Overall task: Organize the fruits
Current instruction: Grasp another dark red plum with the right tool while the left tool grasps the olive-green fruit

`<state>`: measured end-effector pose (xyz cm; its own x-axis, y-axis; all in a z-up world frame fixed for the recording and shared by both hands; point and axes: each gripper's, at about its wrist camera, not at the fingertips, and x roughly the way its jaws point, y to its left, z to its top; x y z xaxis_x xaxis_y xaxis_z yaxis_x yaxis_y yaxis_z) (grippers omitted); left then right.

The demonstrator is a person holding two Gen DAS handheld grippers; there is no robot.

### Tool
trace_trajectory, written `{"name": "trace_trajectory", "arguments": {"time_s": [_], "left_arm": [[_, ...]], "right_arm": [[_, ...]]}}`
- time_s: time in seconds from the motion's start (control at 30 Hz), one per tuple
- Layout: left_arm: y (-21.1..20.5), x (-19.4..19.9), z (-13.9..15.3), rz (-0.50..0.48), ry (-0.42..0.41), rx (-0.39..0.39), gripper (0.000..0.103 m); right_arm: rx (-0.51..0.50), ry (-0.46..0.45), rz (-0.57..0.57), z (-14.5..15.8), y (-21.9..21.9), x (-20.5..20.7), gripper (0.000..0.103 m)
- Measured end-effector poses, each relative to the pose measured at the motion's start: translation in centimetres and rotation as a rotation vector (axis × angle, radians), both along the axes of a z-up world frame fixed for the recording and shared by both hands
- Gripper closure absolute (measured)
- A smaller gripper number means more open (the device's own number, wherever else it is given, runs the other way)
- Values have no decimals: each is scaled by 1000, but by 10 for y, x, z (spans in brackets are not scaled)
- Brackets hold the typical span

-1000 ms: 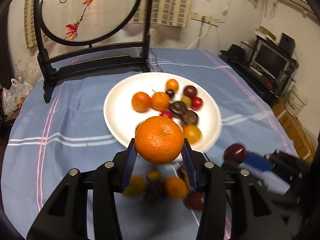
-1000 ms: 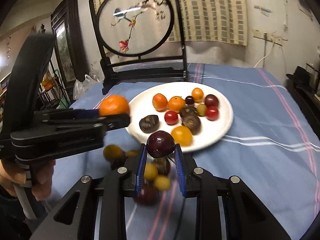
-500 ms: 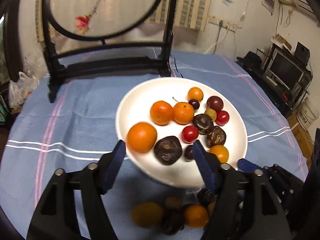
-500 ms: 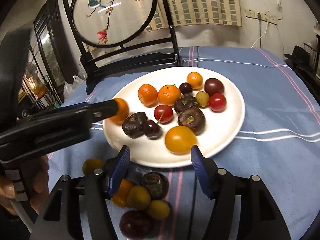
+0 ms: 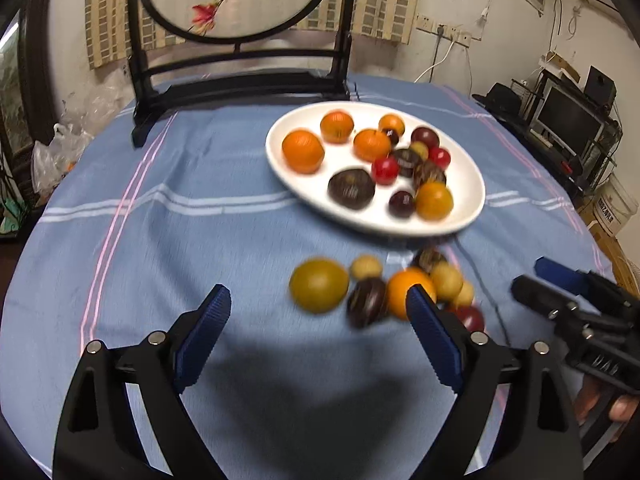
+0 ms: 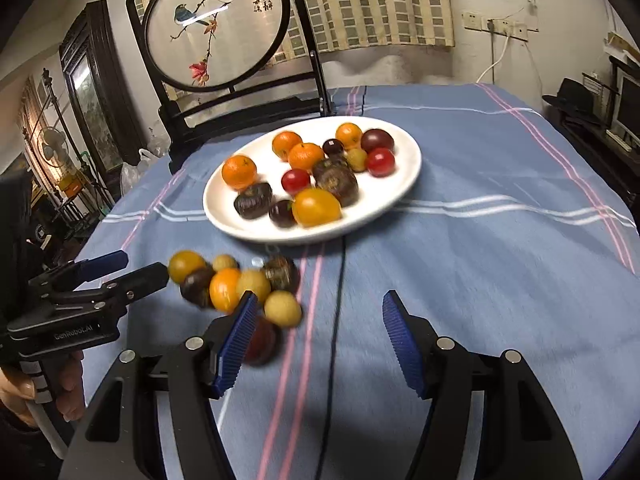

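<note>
Fruit lies in two lots on the blue-clothed bench (image 6: 480,240): a dozen or so pieces on the white plate (image 6: 404,184), and a loose pile (image 6: 240,288) on the cloth just in front of it; the task's remaining work, I judge, is that pile. Left tool (image 5: 318,320) has just been opening and stands wide apart with nothing between its pads; right tool (image 6: 316,320) has also just opened, its jaws apart and empty, the pile lying just off its left finger.

Risks: the pieces in the pile touch one another, so closing on one may nudge its neighbours and send round fruit rolling over the cloth, perhaps off the bench; a small soft one could be squashed by a hard clamp; both tools aim at the same heap and could knock together; the plate is crowded on its right, so a fresh piece dropped there may bump others over the low rim.

Around: a dark wooden screen (image 6: 216,36) with a bird painting stands behind the plate, well clear; a thin black cord (image 6: 340,304) runs across the cloth between pile and right finger and could snag.
</note>
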<state>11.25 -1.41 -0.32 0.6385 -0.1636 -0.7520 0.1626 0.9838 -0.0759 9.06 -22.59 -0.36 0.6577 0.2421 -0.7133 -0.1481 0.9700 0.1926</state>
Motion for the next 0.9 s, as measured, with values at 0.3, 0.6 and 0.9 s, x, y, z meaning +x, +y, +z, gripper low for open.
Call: {"name": "trace_trajectory", "arguments": {"time_s": [0.3,0.6,0.9], "left_arm": [[7,-22,-20,-18,22,22,15],[14,-22,-27,-25,40,-8,15],[20,-16,-32,-8,58,-26,15]], "right_arm": [[-29,59,64,-14,12,-23,38],[-84,112,151,-26,49,-16,38],[-122,129,164,-32,70,5,61]]}}
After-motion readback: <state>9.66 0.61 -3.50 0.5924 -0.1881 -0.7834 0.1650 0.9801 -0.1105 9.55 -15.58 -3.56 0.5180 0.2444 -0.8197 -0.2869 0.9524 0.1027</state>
